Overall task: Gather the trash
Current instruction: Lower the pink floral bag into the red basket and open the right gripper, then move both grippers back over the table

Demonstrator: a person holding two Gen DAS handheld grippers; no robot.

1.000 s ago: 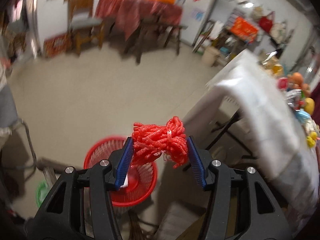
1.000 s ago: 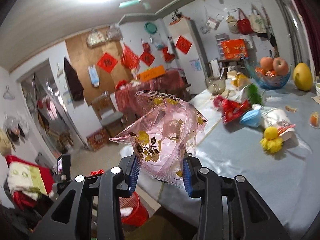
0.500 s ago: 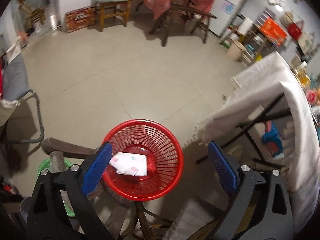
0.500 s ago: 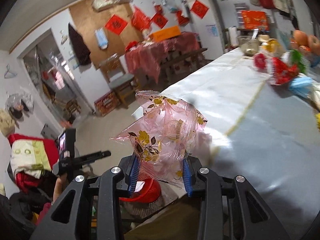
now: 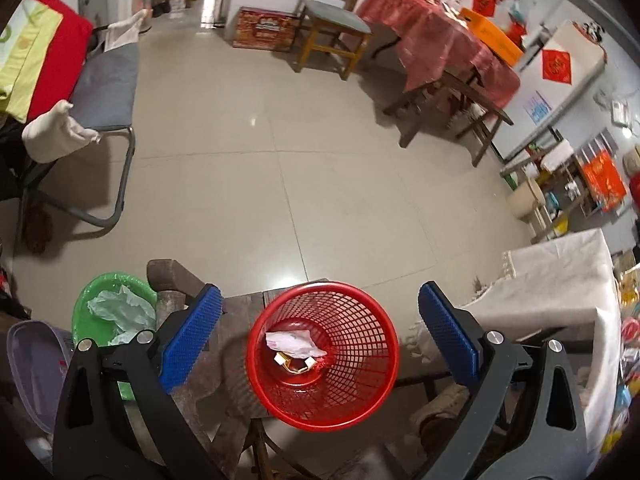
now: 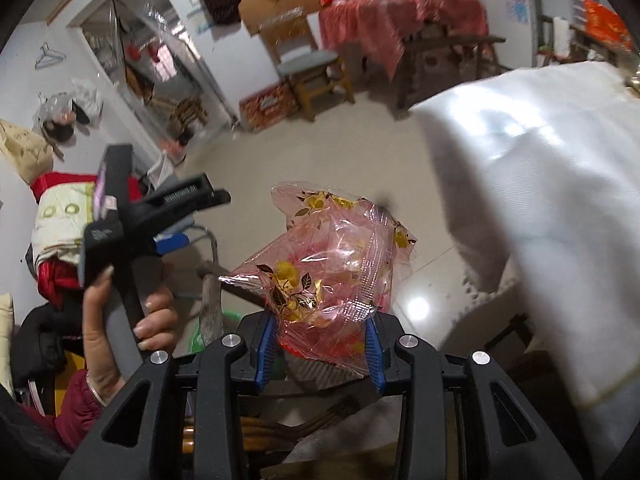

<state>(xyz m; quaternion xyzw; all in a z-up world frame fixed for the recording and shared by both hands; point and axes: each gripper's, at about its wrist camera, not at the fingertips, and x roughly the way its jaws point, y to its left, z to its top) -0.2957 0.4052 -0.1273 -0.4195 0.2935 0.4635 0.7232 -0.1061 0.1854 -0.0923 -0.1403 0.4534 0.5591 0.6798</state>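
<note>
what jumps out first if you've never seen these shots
The red mesh basket sits between the wide-open left gripper, with a white wrapper lying inside. In the right wrist view, a crumpled pink flowered plastic bag fills the centre, pinched in the right gripper, beside the white-clothed table.

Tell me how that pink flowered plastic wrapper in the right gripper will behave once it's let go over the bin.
The pink wrapper looks thin and crinkled, so it is probably very light and may drift rather than drop straight. It bulges loosely above the right gripper, so it is likely floppy and springy. The red basket has a wide mouth, which should help.
</note>
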